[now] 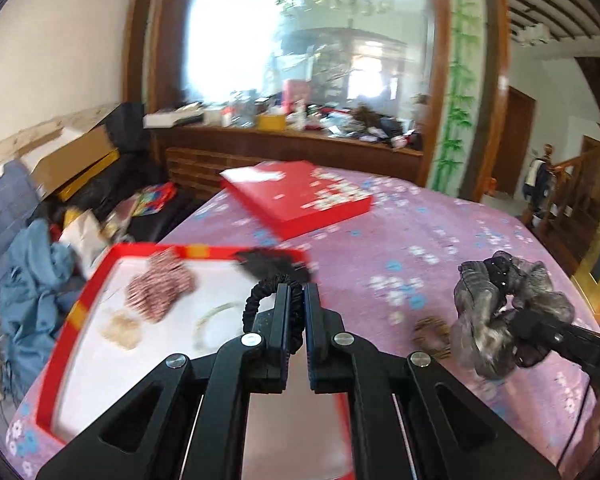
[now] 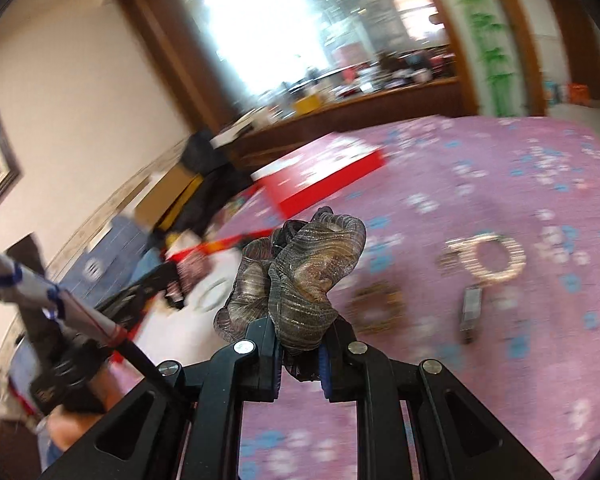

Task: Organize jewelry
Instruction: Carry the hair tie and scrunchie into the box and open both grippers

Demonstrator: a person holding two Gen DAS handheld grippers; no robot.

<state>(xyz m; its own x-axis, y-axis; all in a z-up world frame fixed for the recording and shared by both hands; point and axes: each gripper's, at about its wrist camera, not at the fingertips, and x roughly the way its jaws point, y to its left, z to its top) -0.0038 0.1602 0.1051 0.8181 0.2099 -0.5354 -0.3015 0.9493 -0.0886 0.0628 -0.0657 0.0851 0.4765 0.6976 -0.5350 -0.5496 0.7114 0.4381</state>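
My left gripper [image 1: 296, 294] is shut on a black hair tie [image 1: 265, 298] and holds it above the open red box [image 1: 80, 304] with a white floor. In the box lie a red-and-white scrunchie [image 1: 160, 286], a beige piece [image 1: 120, 330], a pale bangle [image 1: 212, 320] and a black piece [image 1: 270, 264]. My right gripper [image 2: 300, 330] is shut on a grey sheer scrunchie [image 2: 308, 272], held above the purple flowered cloth; it also shows in the left wrist view [image 1: 500, 312]. The left gripper appears at the left of the right wrist view [image 2: 168, 280].
The red box lid [image 1: 300, 196] lies farther back on the table. On the cloth lie a brown ring [image 2: 376, 304], a pearl ring [image 2: 496, 256] and a small dark clip [image 2: 472, 312]. A cluttered sofa [image 1: 28, 248] stands left, a wooden cabinet with mirror behind.
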